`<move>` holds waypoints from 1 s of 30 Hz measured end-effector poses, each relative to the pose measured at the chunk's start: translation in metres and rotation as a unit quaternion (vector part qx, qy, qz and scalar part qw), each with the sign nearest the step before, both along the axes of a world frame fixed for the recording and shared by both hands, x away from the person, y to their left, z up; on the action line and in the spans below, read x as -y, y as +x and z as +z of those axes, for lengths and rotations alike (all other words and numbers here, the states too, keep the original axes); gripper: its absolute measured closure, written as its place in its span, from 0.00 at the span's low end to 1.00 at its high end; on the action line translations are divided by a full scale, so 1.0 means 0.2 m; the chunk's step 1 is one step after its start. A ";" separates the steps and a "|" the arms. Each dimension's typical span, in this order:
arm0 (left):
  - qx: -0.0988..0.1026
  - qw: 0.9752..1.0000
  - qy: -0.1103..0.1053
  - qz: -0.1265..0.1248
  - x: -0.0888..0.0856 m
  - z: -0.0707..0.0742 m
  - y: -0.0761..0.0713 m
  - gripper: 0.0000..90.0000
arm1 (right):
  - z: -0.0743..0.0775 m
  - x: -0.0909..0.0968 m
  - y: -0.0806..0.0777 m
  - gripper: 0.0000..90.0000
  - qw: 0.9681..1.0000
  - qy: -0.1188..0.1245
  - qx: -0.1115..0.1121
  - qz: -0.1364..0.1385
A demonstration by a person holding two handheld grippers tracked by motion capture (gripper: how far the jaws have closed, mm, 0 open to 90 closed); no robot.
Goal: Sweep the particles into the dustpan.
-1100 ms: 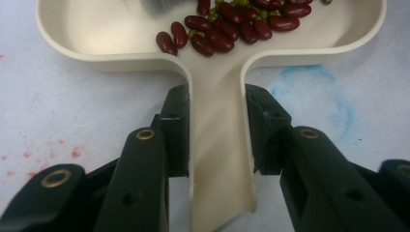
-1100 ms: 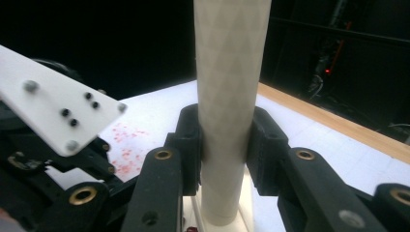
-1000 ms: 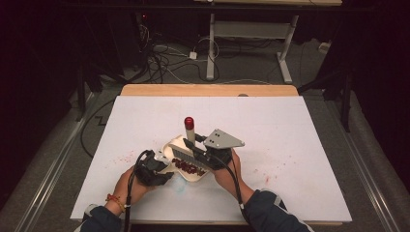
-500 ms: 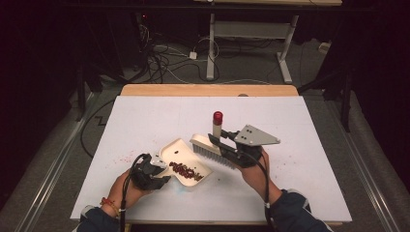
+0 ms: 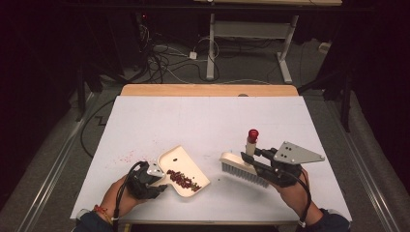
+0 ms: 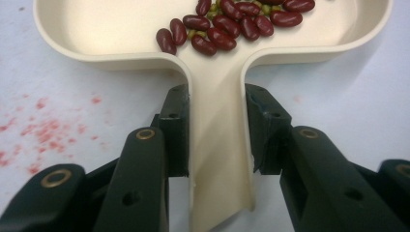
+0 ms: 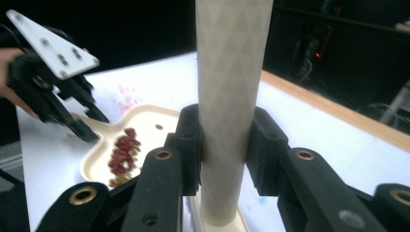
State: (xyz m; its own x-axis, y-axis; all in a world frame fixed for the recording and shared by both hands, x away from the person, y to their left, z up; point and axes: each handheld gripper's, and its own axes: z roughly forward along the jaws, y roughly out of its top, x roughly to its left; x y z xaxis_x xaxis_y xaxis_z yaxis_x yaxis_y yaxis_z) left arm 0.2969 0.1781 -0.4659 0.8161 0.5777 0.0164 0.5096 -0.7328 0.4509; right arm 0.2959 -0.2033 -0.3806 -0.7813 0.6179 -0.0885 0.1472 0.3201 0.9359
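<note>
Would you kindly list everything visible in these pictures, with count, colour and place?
dustpan: one, cream, on the near left of the table, its handle clamped in the left claw.
beans: a small heap, dark red with a few greenish bits, inside the dustpan.
brush: one, cream with pale bristles and a red cap on its upright handle, near right of the table, apart from the dustpan.
red specks: a scatter, on the sheet left of the dustpan.
table: one, white sheet over a wooden top.
cables: several, on the floor beyond the table.
left claw: black, shut on the dustpan handle.
right claw: black with a grey plate, shut on the brush handle.
</note>
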 end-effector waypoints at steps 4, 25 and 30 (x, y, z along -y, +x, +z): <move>0.000 1.000 0.011 -0.019 0.05 0.01 -0.03 0.70 | -0.04 0.02 -0.03 0.78 1.000 -0.023 -0.013 -0.006; -0.005 1.000 0.012 -0.028 0.16 0.01 -0.01 0.70 | -0.08 -0.19 -0.08 0.78 0.999 -0.029 -0.008 0.034; -0.006 1.000 0.006 -0.027 0.16 0.01 0.00 0.70 | -0.07 -0.19 -0.09 0.78 0.999 -0.016 -0.003 0.050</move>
